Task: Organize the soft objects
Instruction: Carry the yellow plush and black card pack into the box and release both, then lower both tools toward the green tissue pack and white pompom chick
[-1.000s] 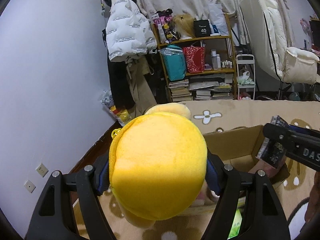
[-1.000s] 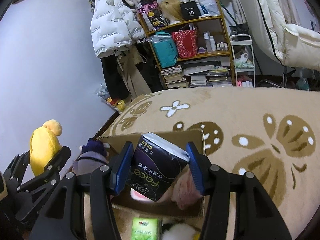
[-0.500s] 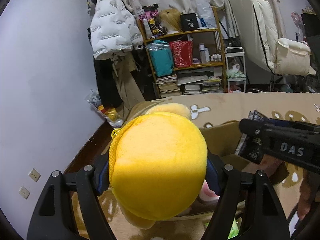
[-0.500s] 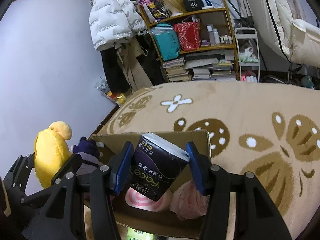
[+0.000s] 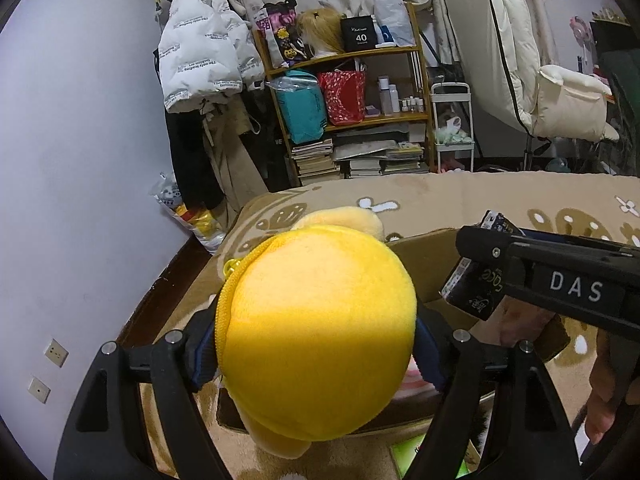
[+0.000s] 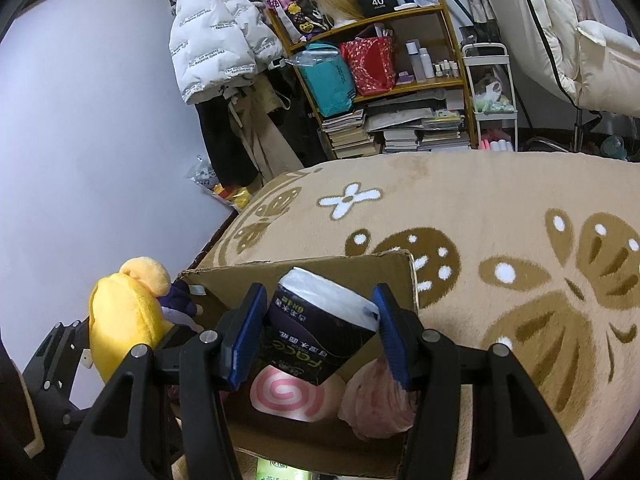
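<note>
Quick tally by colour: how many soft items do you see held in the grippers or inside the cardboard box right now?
Yellow: 1, round yellow plush toy
Black: 1, black plastic-wrapped tissue pack
Pink: 2, pink-spiral plush roll, crumpled pink soft bundle
Purple: 1, dark purple plush
Total: 5

Taking the open brown cardboard box [image 6: 312, 432] as landmark: its floor is partly taken up by a pink-spiral round cushion [image 6: 288, 394] and a crumpled pink soft bundle [image 6: 376, 408], with bare cardboard in front of them. A purple plush [image 6: 180, 300] sits at its left wall. Above the opening, a black tissue pack [image 6: 320, 340] and a yellow plush toy [image 5: 316, 332] hang close together. Right of the box, the beige patterned blanket [image 6: 500, 208] lies bare.
</note>
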Available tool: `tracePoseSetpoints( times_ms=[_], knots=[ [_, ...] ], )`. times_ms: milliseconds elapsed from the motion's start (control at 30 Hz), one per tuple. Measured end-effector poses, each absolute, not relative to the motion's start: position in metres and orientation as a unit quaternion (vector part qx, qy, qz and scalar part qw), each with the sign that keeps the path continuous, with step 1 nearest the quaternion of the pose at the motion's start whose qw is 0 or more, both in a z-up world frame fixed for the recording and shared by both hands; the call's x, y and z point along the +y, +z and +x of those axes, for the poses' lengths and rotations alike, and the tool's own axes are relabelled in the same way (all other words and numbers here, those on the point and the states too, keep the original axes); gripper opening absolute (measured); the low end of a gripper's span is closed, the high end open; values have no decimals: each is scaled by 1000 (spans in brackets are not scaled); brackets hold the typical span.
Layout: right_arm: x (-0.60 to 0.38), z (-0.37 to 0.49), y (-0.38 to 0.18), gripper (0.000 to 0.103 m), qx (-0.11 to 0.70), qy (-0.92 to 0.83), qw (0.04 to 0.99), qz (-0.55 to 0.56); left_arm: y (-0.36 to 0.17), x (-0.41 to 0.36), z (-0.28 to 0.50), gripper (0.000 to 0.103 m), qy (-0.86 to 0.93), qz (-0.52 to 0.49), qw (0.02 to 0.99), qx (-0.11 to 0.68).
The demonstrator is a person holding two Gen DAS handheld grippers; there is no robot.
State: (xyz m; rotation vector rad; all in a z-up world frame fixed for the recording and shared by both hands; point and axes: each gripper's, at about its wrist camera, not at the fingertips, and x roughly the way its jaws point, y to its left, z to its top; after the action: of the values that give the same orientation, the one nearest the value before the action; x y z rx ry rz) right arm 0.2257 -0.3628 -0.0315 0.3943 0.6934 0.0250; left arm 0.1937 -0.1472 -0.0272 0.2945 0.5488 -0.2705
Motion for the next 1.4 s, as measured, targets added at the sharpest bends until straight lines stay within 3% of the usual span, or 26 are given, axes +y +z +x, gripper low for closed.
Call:
tracePoseSetpoints(
  times_ms=[300, 800, 1400],
  knots=[
    [-364, 224, -35, 62, 330, 13, 919, 213, -31, -148, 195, 99, -126, 147, 943, 272],
    [-365, 200, -15, 103, 328, -4, 922, 207, -22, -127, 194, 101, -106, 136, 942, 287],
    [-330, 143, 19, 103, 329, -5, 930, 161, -6, -77, 148, 101, -68, 99, 940, 320]
  ],
)
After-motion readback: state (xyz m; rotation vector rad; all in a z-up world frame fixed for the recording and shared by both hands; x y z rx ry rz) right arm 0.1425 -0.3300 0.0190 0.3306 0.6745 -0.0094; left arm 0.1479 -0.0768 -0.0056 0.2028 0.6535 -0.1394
